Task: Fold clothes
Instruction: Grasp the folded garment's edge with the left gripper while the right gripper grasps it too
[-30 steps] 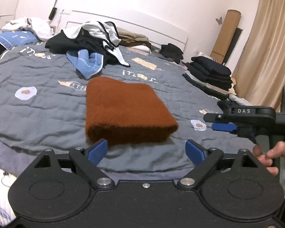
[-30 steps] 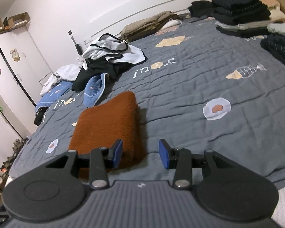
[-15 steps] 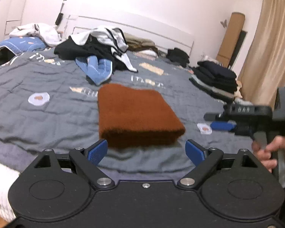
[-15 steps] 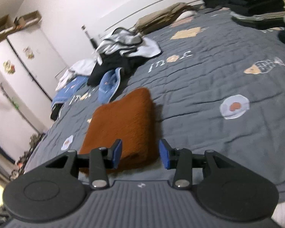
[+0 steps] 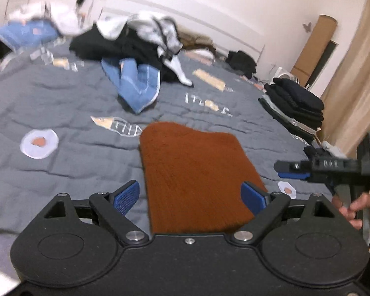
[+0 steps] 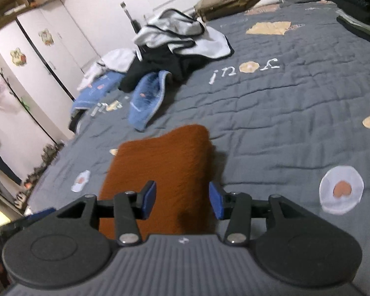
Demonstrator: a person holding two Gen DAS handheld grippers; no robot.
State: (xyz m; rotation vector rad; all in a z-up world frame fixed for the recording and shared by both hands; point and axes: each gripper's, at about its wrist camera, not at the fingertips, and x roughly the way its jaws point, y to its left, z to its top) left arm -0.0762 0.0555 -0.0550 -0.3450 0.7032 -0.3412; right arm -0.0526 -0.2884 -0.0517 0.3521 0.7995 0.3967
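Observation:
A folded brown garment (image 5: 194, 162) lies flat on the grey quilted bed (image 5: 61, 113). My left gripper (image 5: 190, 198) hovers over its near end with the jaws wide open; the right pad (image 5: 255, 198) overlaps the garment's edge and the left pad stands clear of it. In the right wrist view the brown garment (image 6: 165, 157) shows between the jaws of my right gripper (image 6: 182, 199), which are opening and do not press on it. The left wrist view shows the right gripper (image 5: 289, 170) from the side at the right, held by a person's hand (image 5: 357, 207).
A heap of unfolded black and white clothes (image 5: 135, 39) and blue jeans (image 5: 135, 83) lies farther up the bed. A stack of folded dark clothes (image 5: 296, 103) sits at the bed's right side. A white wardrobe (image 6: 37, 61) stands left of the bed; curtains (image 5: 357, 74) hang at the right.
Both grippers have swung over the brown garment, which now sits between the jaws in each view. The right jaws stand a little wider apart. The garment has not moved.

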